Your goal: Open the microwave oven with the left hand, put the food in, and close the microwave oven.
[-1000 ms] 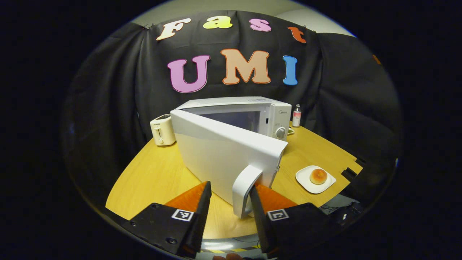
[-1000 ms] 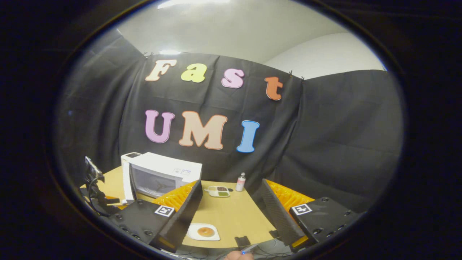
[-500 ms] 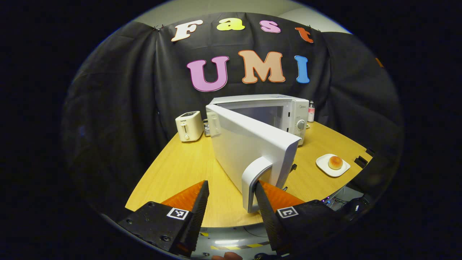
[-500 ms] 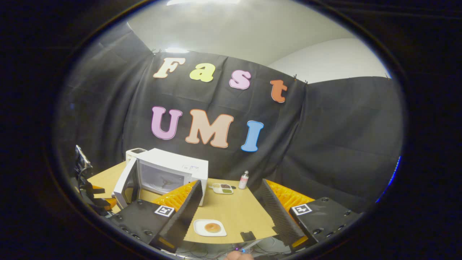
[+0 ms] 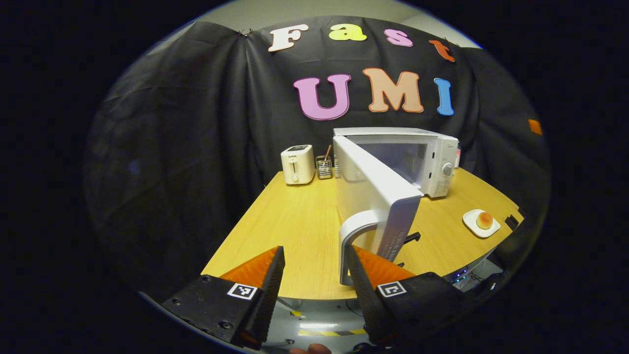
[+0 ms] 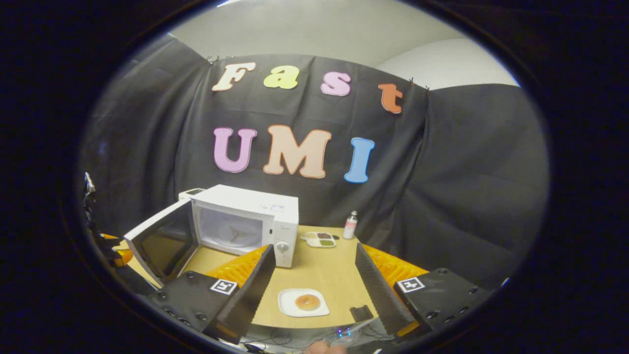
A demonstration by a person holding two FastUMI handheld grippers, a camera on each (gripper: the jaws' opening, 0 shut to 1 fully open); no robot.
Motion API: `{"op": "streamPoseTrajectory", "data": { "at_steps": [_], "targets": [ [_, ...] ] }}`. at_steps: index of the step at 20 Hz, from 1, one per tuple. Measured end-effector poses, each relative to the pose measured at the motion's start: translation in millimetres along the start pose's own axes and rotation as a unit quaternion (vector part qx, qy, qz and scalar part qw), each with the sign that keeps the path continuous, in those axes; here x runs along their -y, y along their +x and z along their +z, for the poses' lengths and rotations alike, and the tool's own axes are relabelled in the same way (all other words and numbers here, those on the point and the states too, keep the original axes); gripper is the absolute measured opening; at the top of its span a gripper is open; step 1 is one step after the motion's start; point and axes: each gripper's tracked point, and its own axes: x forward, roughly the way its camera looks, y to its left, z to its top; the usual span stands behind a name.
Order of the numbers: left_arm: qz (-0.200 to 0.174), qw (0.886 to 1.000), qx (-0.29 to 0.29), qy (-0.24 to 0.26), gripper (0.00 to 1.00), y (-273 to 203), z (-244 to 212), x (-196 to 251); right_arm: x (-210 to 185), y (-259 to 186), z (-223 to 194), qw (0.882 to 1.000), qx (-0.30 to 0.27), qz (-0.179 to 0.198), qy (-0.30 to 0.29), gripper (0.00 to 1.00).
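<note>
The white microwave [image 5: 432,155] stands at the back of the wooden table [image 5: 304,221] with its door [image 5: 378,189] swung wide open. The door's curved handle [image 5: 355,231] lies against the inner side of the right finger of my left gripper [image 5: 314,253], which is open; the other finger is well clear of it. A round bun [image 5: 484,220] sits on a small white plate [image 5: 474,227] near the table's front right. In the right gripper view, my right gripper [image 6: 314,248] hangs open and holds nothing, above and behind the plate [image 6: 290,307] with the bun [image 6: 307,301]. The microwave cavity [image 6: 233,231] shows its turntable hub.
A cream toaster [image 5: 297,164] and a small utensil holder [image 5: 323,166] stand left of the microwave. Behind it are a small bottle [image 6: 350,225] and a divided dish [image 6: 319,239]. A small dark object [image 6: 361,312] lies at the table's front edge beside the plate.
The microwave door has swung much farther open as my left gripper drew the handle back. The right gripper view has tilted down, bringing the plate more between its fingers.
</note>
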Motion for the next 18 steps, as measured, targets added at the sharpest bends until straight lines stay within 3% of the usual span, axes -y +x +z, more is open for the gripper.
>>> {"op": "streamPoseTrajectory", "data": {
  "at_steps": [5,11,18],
  "targets": [
    [0.033,0.999,-0.007,-0.001,0.74,-2,3,-21,-9,55,-45,0.999,-0.044,0.009,0.03,0.97],
    [0.062,0.998,-0.017,-0.014,0.74,-18,10,-32,-13,110,-110,0.995,-0.097,0.004,0.016,0.97],
    [0.087,0.996,0.01,-0.024,0.74,-42,57,-40,-21,144,-201,0.983,-0.184,0.0,0.012,0.98]
  ]
}}
